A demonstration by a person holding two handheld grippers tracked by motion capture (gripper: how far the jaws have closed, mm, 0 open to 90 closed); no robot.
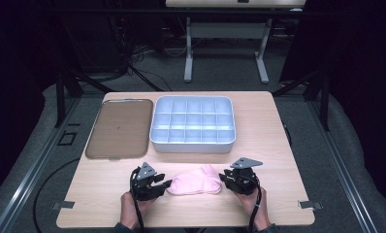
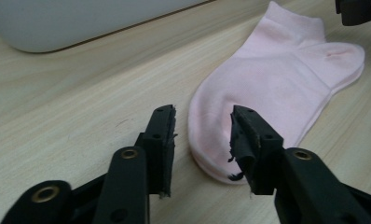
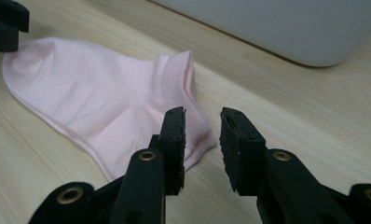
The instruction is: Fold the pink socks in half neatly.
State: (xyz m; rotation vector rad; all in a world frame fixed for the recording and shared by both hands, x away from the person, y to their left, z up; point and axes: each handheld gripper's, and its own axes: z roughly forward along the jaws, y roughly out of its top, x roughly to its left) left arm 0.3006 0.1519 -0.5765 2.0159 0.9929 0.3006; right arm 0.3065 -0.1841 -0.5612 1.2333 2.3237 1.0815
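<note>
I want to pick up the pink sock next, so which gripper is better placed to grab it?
Left. The left gripper has the sock toe between its open jaws; the right gripper sits open beside the heel edge.

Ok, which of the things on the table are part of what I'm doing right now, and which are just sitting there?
In the job:
- pink sock, flat on the table between both grippers
- left gripper, open at its toe end
- right gripper, open at its other end

Lying about:
- white compartment tray
- brown flat tray
</note>
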